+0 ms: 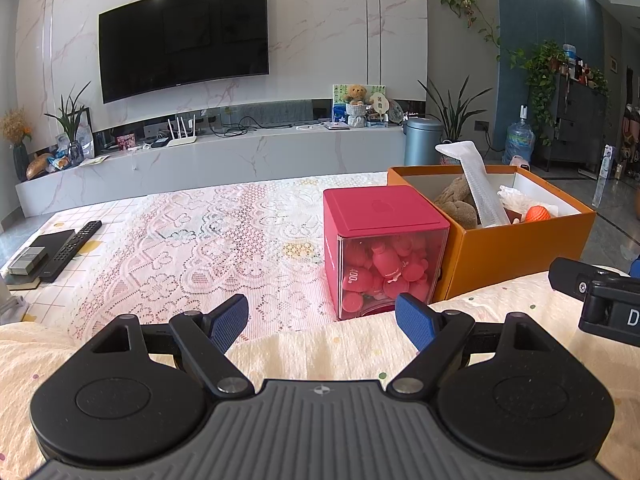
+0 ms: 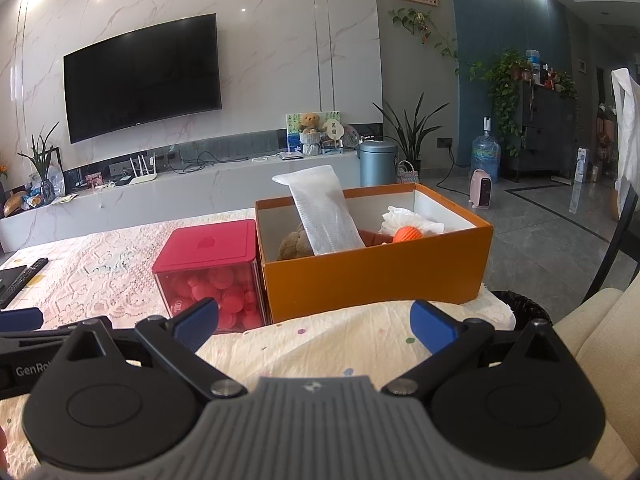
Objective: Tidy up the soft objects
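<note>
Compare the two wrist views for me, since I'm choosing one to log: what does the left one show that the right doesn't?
Only the left wrist view shows the whole remote control with the dark flat items beside it, and the right tool edging in at its right border.

Only the right wrist view shows the pink heater on the floor, the dark chair and the left tool's blue pad.

Both show the orange box with the white foam sleeve and orange ball, the red-lidded clear box, the TV, and open, empty tools over the cream blanket.
</note>
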The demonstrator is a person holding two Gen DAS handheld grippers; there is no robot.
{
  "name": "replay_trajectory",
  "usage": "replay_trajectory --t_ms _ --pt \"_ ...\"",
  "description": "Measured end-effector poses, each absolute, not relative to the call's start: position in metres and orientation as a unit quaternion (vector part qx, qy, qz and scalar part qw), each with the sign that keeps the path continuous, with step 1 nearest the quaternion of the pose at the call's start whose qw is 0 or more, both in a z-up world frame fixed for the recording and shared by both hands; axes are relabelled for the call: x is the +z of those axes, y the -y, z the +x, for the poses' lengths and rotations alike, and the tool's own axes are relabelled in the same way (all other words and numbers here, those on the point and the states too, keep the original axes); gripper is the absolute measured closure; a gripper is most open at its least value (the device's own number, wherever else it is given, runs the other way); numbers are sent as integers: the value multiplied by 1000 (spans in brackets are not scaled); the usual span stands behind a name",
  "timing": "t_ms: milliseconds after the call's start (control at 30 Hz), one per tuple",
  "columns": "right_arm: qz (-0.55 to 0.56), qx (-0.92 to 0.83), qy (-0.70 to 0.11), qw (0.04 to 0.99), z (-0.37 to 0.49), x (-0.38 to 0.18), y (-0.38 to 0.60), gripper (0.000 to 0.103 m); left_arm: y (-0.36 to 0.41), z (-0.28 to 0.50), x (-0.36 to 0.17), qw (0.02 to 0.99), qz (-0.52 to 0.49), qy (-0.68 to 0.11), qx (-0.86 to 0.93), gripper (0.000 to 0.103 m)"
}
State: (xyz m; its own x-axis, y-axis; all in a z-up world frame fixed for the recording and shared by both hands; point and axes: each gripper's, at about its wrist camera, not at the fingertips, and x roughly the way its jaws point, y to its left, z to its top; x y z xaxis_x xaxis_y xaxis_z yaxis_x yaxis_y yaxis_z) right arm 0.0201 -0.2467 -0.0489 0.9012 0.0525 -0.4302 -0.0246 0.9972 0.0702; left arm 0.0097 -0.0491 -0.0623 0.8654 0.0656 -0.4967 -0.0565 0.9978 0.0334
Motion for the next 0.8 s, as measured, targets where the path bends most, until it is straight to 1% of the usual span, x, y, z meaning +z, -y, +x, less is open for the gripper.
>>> replay_trajectory --t_ms 800 --pt "31 20 -223 974 21 -49 246 3 49 10 -63 965 8 -259 32 5"
